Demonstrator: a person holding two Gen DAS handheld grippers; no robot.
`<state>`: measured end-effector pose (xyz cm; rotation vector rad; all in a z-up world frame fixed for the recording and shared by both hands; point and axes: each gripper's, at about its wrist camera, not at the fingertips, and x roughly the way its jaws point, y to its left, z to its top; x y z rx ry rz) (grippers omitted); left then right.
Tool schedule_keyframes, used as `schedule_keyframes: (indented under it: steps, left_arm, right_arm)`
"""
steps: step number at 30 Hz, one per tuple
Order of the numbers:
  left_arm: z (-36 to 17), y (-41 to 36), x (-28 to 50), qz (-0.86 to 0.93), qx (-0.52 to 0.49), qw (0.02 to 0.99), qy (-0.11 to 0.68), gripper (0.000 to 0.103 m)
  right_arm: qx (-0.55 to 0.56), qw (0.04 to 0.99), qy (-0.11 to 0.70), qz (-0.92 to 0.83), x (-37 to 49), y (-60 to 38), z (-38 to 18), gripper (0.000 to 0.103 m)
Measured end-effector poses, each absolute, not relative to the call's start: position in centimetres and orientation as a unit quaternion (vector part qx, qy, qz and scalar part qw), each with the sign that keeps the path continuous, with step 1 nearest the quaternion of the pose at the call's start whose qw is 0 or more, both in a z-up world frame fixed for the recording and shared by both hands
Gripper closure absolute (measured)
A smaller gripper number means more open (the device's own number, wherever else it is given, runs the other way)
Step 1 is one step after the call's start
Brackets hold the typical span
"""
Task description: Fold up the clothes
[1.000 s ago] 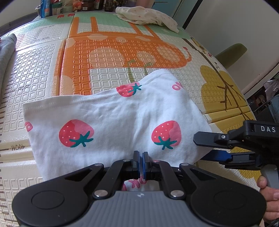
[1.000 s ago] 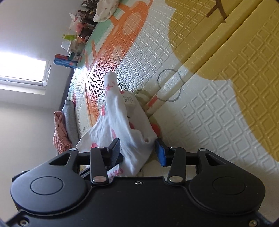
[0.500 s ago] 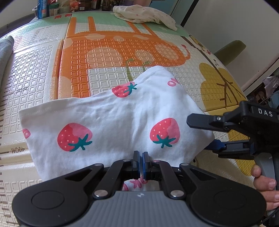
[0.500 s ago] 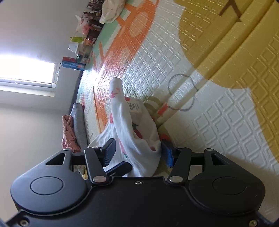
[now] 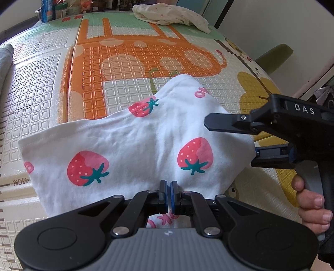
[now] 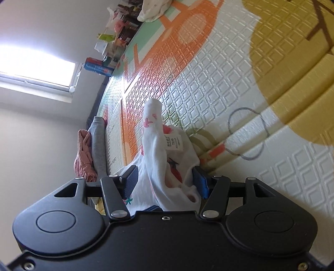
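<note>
Two tools: left tool [image 5: 168, 188] pinches the limp, light strawberry garment [image 5: 133, 143]; right tool [image 6: 165, 177], at three o'clock, has just been opening around its corner, best gripped at hems.

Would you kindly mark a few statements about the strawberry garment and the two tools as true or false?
1. The left tool is shut on the near edge of the strawberry-print garment. True.
2. The right tool is clamped tight on the garment. False: its jaws stand apart, having just opened, with cloth loose between them.
3. The garment rests on a patterned play mat. True.
4. The cream spotted cloth lies on top of the strawberry garment. False: it lies apart at the mat's far edge.
5. A white care label shows on the garment. True.
</note>
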<state>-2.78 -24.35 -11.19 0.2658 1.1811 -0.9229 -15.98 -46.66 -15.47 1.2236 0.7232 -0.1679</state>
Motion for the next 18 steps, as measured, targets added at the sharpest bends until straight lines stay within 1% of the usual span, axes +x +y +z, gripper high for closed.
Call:
schedule_keyframes:
  steps: [4, 5, 6, 7, 8, 9, 12, 18]
  left_arm:
    - [-11.2, -24.4, -2.8, -0.416, 0.119, 0.725, 0.536, 0.097]
    - [-11.2, -24.4, -2.8, -0.416, 0.118, 0.725, 0.537, 0.097]
    - [-11.3, -24.4, -2.7, -0.416, 0.117, 0.725, 0.537, 0.097]
    - [-11.3, -24.4, -2.7, -0.416, 0.116, 0.725, 0.537, 0.097]
    - [-11.3, -24.4, -2.7, -0.415, 0.116, 0.725, 0.538, 0.097]
    - [-11.3, -24.5, -2.7, -0.415, 0.116, 0.724, 0.538, 0.097]
    - [-11.3, -24.5, -2.7, -0.413, 0.116, 0.725, 0.538, 0.097]
    - [-11.3, -24.6, -2.5, -0.409, 0.108, 0.727, 0.541, 0.097]
  right_arm:
    - [0.558, 0.758, 0.331, -0.069, -15.4, -46.7, -15.4, 0.047]
    - [0.555, 0.762, 0.328, -0.069, -15.5, -46.6, -15.3, 0.054]
    - [0.551, 0.766, 0.323, -0.069, -15.5, -46.5, -15.1, 0.067]
    - [0.545, 0.770, 0.324, -0.071, -15.6, -46.3, -14.9, 0.072]
    - [0.541, 0.773, 0.324, -0.070, -15.6, -46.2, -14.7, 0.080]
    - [0.536, 0.776, 0.325, -0.069, -15.7, -46.1, -14.5, 0.085]
    - [0.520, 0.786, 0.326, -0.069, -16.0, -45.7, -13.8, 0.092]
    - [0.481, 0.814, 0.321, -0.045, -16.1, -43.8, -11.6, 0.096]
